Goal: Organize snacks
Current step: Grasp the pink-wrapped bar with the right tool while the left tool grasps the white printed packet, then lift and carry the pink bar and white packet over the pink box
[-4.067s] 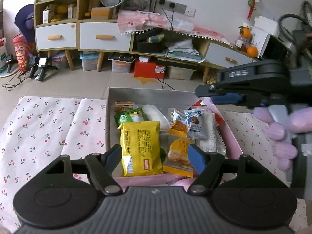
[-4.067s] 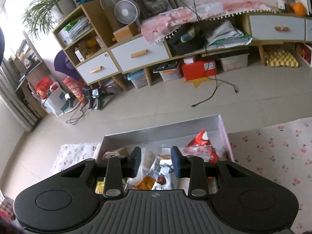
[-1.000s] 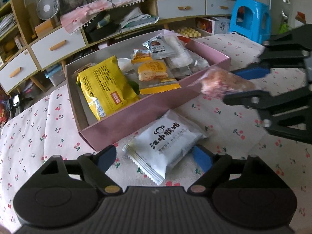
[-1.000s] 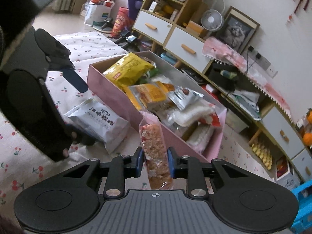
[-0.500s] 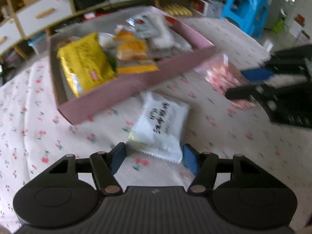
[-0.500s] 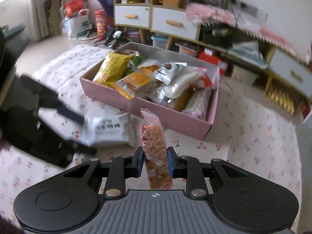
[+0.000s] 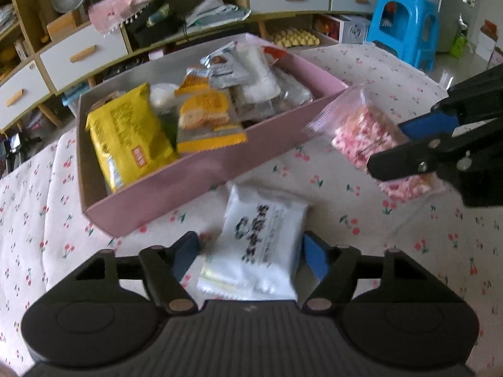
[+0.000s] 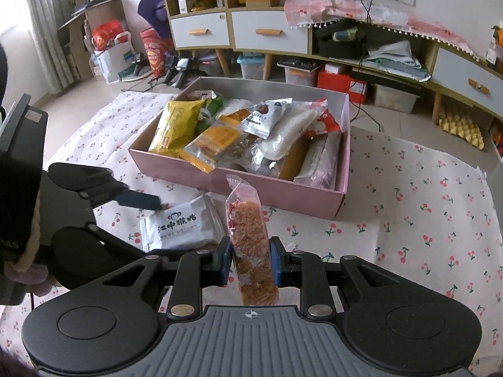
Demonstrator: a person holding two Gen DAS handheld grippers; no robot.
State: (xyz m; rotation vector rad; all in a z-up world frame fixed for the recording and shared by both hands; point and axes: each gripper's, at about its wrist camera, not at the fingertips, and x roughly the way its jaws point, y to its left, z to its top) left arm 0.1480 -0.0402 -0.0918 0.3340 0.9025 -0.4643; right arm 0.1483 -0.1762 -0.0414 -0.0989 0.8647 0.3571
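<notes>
While the right gripper (image 8: 248, 262) holds the crisp-rice bar (image 8: 250, 238) clamped upright between its pads, in front of the pink box (image 8: 267, 193), the left gripper (image 7: 248, 251) stands half open around the white packet (image 7: 261, 242). Its jaws have just been opening; motion blur makes pad contact hard to judge, but the packet appears released. A second ago the bar hung closer to the box wall; it now sits further out over the cloth, so both items look taken out for sorting. The packet lies flat just before the box's near wall. The cherry-print cloth (image 8: 408, 220) under the box is otherwise bare. Beyond the box stand white-drawered cabinets (image 8: 239, 31) and a blue stool (image 7: 405, 25).
</notes>
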